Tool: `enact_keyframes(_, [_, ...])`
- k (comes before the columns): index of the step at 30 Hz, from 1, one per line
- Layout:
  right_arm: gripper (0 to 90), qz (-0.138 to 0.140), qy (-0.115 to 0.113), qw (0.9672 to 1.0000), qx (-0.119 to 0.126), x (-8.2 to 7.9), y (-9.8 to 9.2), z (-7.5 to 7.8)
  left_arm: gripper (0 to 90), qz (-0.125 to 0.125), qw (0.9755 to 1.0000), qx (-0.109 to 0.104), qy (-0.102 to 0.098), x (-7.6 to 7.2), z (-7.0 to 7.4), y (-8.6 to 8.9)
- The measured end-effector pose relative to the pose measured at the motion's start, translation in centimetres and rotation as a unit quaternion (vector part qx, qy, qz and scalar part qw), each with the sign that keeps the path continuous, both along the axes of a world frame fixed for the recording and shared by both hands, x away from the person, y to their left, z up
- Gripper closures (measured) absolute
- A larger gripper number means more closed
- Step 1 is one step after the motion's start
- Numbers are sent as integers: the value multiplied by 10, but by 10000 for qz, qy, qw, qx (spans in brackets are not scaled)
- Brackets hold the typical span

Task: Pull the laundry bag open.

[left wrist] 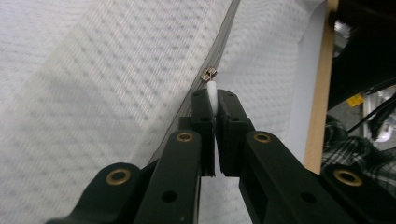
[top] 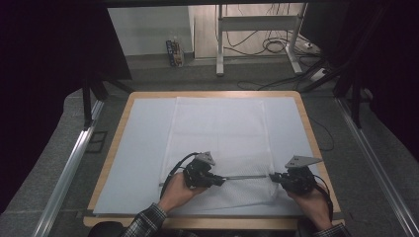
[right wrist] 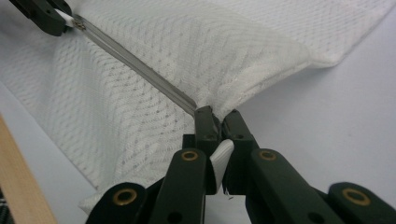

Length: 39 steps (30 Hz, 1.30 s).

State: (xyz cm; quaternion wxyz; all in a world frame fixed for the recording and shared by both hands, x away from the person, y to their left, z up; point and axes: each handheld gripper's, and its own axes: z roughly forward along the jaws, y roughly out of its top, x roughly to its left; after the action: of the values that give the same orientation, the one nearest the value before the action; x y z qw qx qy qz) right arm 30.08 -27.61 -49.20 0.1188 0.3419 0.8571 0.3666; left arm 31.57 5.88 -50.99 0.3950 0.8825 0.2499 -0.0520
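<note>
A white mesh fabric cover (top: 217, 133) lies flat on the table, with a grey zipper (top: 247, 177) running across its near part. My left gripper (top: 222, 180) is shut on the zipper's white pull tab (left wrist: 212, 91), just behind the metal slider (left wrist: 208, 74). My right gripper (top: 272, 177) is shut on the cover's edge at the zipper's end (right wrist: 201, 109), and a white strip (right wrist: 222, 156) sits between its jaws. The zipper (right wrist: 140, 70) stretches taut from the right gripper (right wrist: 217, 119) to the left gripper (right wrist: 46, 14). Fabric bunches up beside the right jaws.
The cover rests on a pale mat (top: 143, 148) over a wooden table (top: 118, 133). The table's near edge (left wrist: 317, 107) is close to both hands. Beyond the table stand desk legs (top: 220, 44) with cables (top: 276, 47) on the floor.
</note>
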Motion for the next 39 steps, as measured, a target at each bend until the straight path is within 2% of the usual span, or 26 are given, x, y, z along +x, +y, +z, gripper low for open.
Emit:
enact_keyframes(10, [863,-11,-11,10000,-10,0,-1,1,876,70,9999,64,-34,-5,0,8])
enact_keyframes(18, [864,-5,13,10000,-9,0,-1,1,876,155,9999,17,5,-9,0,19])
enact_keyframes(19, [864,4,14,10000,-6,-1,-1,1,876,185,9997,114,-61,-10,1,19])
enact_keyframes(21, [864,-29,-17,10000,-63,-1,0,1,876,195,9997,143,-79,-10,1,21])
enact_keyframes(39, [863,-82,-28,9999,-52,-1,-2,1,876,560,9984,111,2,-19,-1,57])
